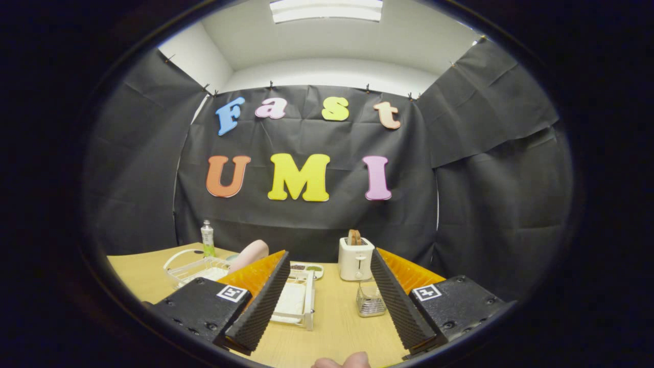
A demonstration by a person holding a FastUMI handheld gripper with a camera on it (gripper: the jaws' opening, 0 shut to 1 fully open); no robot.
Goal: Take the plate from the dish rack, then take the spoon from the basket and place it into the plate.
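On the tabletop (pixel 327 327) we see our gripper (pixel 329 301) held level, jaws spread and empty. The rack (pixel 299 301) lies between them; the basket (pixel 370 300) stands just inside the right one.

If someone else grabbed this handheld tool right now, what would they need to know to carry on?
Tongs: open, holding nothing, raised above the wooden table.
White dish rack: just ahead, between the fingers, nearer the left one; the plate cannot be made out.
Clear mesh basket: beside the right finger, in front of the white toaster; the spoon cannot be made out.
Done: nothing yet.
Left: fetch the plate, then put the spoon on it.
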